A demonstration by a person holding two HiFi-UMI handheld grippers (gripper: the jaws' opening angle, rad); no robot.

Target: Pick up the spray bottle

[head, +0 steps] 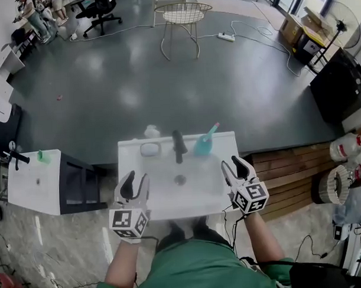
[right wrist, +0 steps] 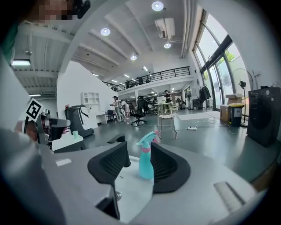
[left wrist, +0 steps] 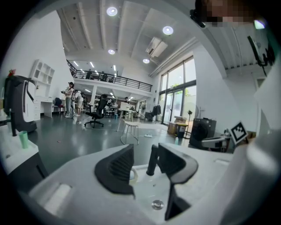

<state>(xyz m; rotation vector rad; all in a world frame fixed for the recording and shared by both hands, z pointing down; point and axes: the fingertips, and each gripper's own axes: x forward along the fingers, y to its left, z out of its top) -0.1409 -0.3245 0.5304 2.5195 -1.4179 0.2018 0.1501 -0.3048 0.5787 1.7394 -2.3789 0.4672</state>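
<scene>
The teal spray bottle (head: 203,143) with a pink trigger stands upright at the back right of the white sink (head: 161,191), just right of the black faucet (head: 179,146). My right gripper (head: 234,166) hovers open over the sink's right edge, short of the bottle. In the right gripper view the spray bottle (right wrist: 146,161) shows beyond the gap of my right gripper (right wrist: 137,154), untouched. My left gripper (head: 136,182) is open over the sink's left front edge. Through the left gripper (left wrist: 145,159) I see the faucet (left wrist: 152,159) further off, with nothing between the jaws.
A soap dish (head: 150,149) sits at the sink's back left, a pale bottle (head: 151,131) behind it. A white counter (head: 34,182) with a green cup (head: 44,156) stands to the left. Wooden pallets (head: 288,172) lie at the right. A wire chair (head: 184,16) stands farther back.
</scene>
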